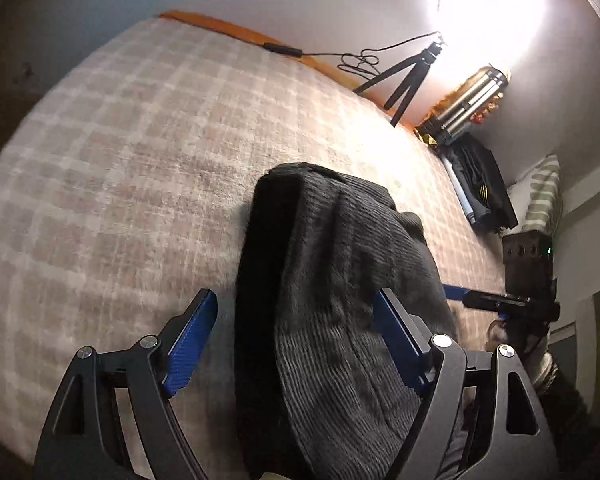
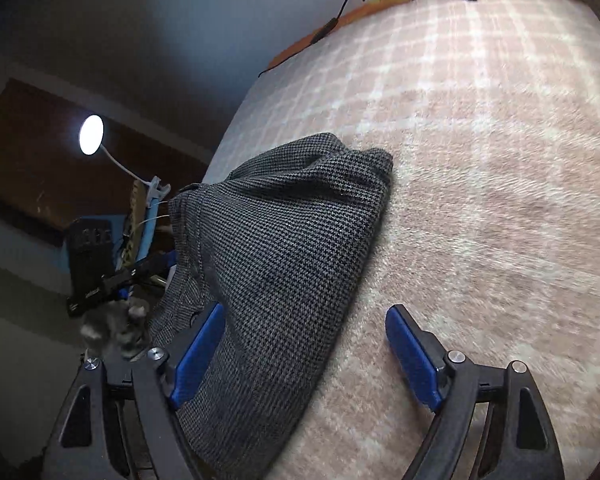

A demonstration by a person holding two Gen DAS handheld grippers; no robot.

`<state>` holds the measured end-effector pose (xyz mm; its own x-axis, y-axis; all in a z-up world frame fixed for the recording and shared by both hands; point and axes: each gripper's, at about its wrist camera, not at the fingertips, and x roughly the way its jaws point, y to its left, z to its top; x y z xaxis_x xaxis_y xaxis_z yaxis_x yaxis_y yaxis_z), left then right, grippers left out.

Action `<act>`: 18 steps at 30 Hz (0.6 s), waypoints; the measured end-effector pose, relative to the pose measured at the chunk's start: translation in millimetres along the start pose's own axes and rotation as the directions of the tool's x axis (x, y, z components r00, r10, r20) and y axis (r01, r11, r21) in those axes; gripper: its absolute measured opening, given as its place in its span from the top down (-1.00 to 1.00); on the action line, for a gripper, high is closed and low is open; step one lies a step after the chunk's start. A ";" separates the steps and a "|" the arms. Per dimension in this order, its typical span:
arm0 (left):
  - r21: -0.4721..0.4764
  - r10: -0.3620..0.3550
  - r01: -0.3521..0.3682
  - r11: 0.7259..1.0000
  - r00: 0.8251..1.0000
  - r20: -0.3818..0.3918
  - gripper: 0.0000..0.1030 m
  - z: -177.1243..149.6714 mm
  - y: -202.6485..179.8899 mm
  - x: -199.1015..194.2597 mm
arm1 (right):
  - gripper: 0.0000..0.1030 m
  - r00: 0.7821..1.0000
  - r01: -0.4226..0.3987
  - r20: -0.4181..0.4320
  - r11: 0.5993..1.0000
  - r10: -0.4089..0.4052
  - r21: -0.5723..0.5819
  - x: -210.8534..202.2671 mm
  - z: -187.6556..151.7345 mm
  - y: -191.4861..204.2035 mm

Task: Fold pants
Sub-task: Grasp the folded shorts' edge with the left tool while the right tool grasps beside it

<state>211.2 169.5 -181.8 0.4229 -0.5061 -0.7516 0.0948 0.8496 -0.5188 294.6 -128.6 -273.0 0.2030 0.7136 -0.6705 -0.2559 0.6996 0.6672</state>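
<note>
The left gripper (image 1: 294, 336) stands wide open, its blue pads (image 1: 192, 340) apart with a fold of the pants (image 1: 332, 272) running between them; contact with the cloth cannot be told. The right gripper (image 2: 306, 354) is equally wide open, its left pad (image 2: 198, 354) over the pants' (image 2: 284, 248) edge, the right pad over bare blanket (image 2: 480, 160). No writing is legible anywhere. The pants lie bunched, dark grey and finely checked, on the plaid blanket near its front side. Wide open blanket stretches beyond them toward the far orange edge (image 1: 228, 28), where a tripod (image 1: 408, 76) stands under a bright lamp (image 1: 488, 4). Folded dark clothes (image 1: 480, 184) sit along the right border.
</note>
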 end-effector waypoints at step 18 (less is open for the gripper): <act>0.029 -0.104 0.104 0.994 0.995 -0.008 -0.58 18.3 6.1 33.6 | -0.44 0.989 -0.148 0.003 0.985 0.149 -0.086 27.7 18.9 3.3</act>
<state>242.5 160.4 -202.8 0.4039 -0.5929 -0.6967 0.1642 0.7962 -0.5823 317.3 -105.8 -283.2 0.1657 0.8099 -0.5627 -0.3630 0.5806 0.7288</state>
